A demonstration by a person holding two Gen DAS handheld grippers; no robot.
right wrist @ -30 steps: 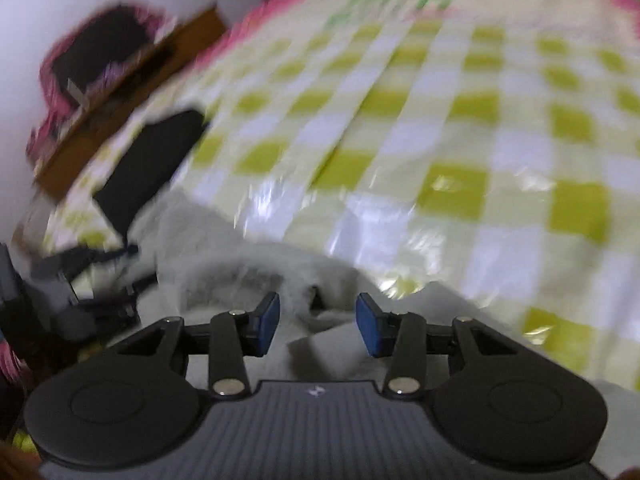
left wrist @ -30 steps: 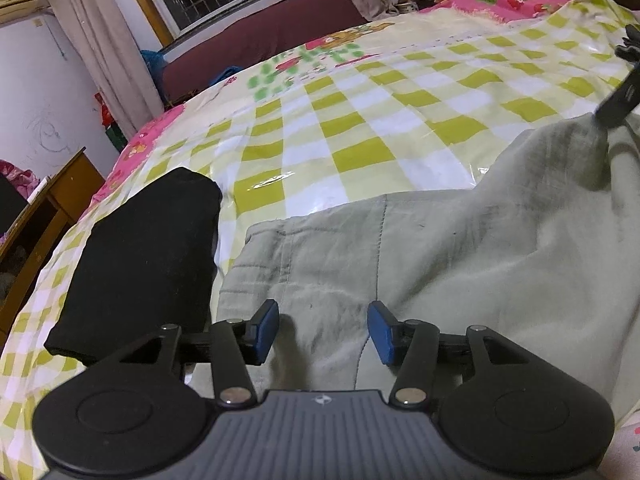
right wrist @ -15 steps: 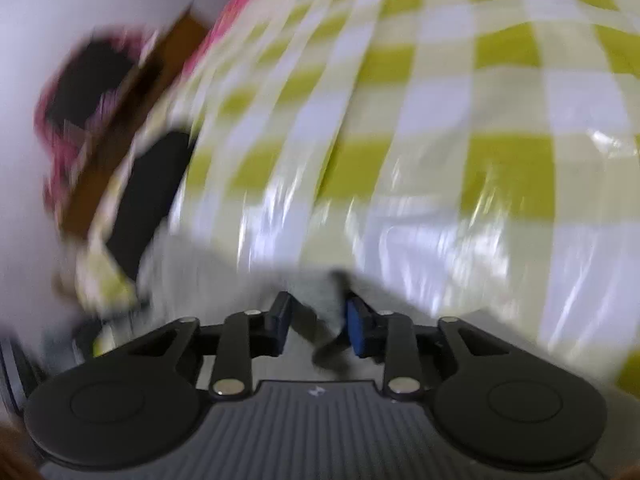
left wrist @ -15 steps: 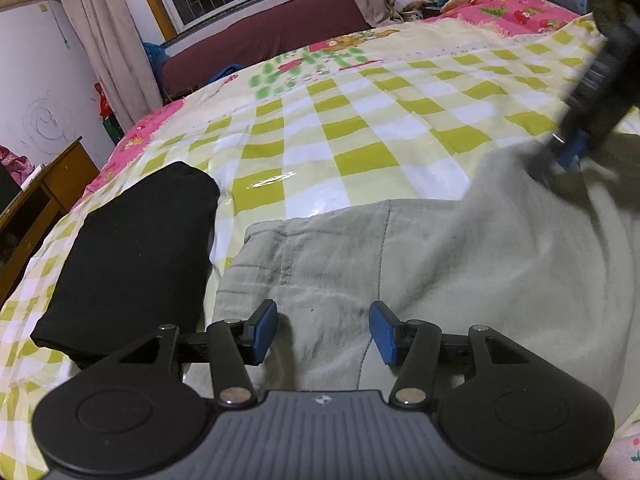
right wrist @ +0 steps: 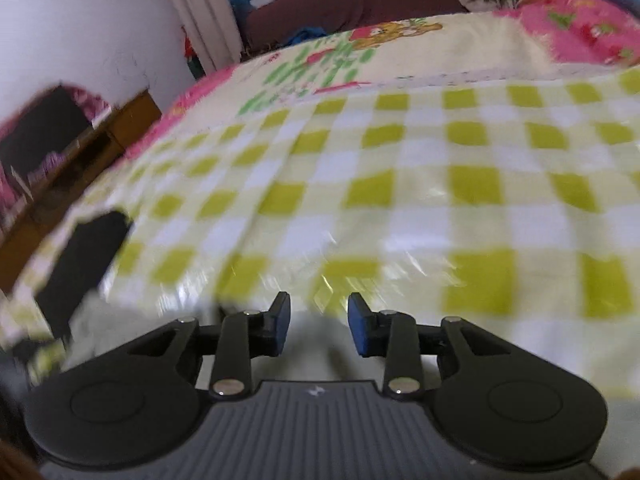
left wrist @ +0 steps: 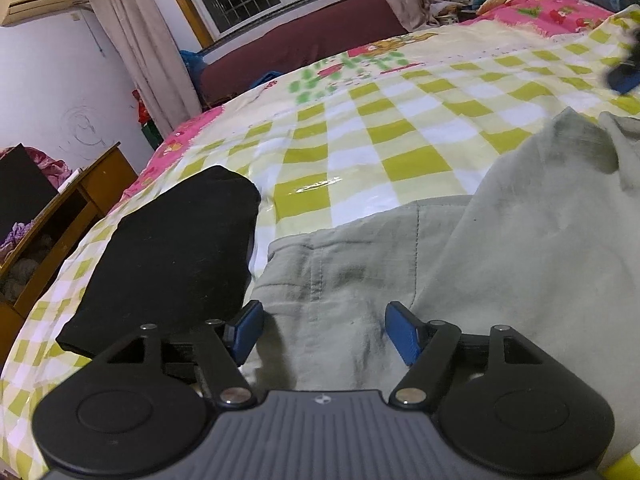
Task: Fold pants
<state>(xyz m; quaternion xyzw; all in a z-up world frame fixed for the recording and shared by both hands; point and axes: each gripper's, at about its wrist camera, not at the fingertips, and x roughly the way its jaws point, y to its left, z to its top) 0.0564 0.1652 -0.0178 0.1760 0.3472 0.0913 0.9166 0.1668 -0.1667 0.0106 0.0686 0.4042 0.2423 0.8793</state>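
Note:
The pale grey-green pants (left wrist: 460, 264) lie on the checked bedspread, with one part folded over the rest on the right. My left gripper (left wrist: 324, 332) is open and empty, low over the pants near their left edge. My right gripper (right wrist: 318, 326) is open and empty; a blurred strip of the pale pants (right wrist: 316, 352) lies just below its fingers. One blue fingertip of the right gripper (left wrist: 622, 76) shows at the far right edge of the left wrist view, above the raised fold.
A folded black garment (left wrist: 172, 252) lies left of the pants; it also shows in the right wrist view (right wrist: 84, 264). The yellow-and-white checked bedspread (left wrist: 380, 132) stretches ahead. A wooden cabinet (left wrist: 52, 224) stands at the bed's left. Pink bedding (left wrist: 552, 4) lies at the far right.
My right gripper opened, let go of the pants fold and lifted away to the right. The fold now rests on the pants. My left gripper stayed open in place.

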